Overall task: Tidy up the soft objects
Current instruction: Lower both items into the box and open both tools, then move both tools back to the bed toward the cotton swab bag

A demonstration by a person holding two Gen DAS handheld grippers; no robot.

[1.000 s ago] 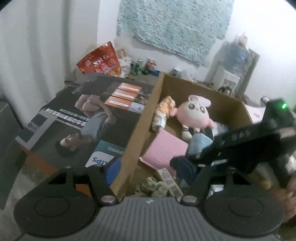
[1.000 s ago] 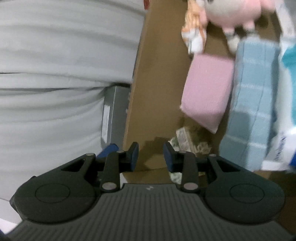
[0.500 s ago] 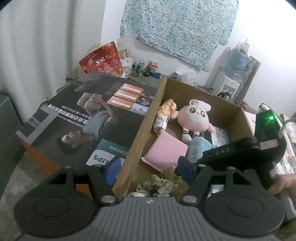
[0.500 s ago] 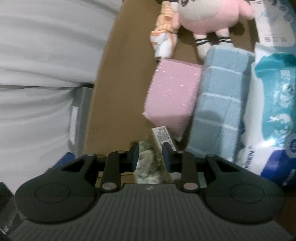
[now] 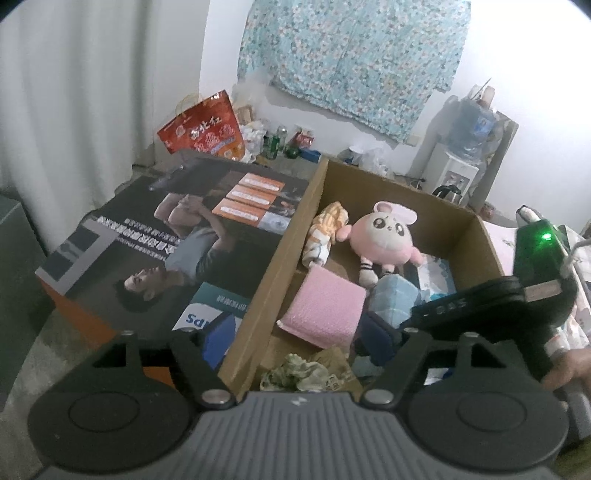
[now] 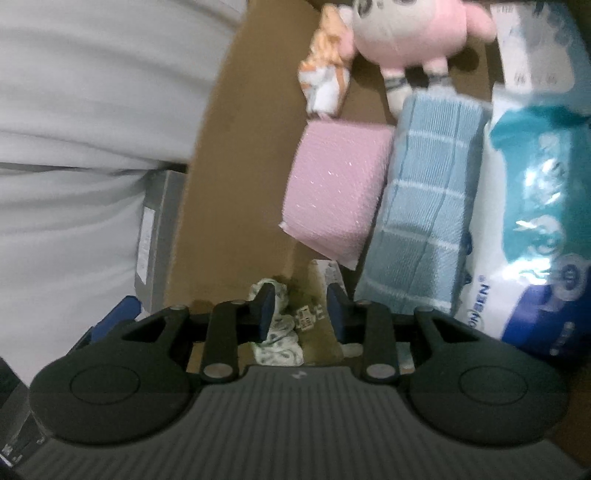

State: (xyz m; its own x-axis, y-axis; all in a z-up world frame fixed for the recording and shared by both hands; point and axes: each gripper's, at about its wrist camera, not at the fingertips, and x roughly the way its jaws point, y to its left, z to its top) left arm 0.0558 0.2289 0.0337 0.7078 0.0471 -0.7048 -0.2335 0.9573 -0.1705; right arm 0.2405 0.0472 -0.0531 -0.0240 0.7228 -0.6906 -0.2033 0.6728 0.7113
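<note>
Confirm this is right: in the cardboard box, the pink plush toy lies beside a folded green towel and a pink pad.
One detail is wrong: the folded towel is light blue with white check lines, not green, as the right wrist view shows. The pink plush toy, pink pad and cardboard box are as stated.

A large printed carton (image 5: 177,254) lies flat just left of the cardboard box — its top shows a photo of a person and three orange labels. Behind it a red snack bag (image 5: 203,129) stands tilted near the white curtain (image 5: 85,96). Green cans (image 5: 275,142) and small clutter sit along the wall, under a blue floral cloth (image 5: 354,55) hung on it. At the right a water dispenser (image 5: 463,162) carries a blue bottle.
</note>
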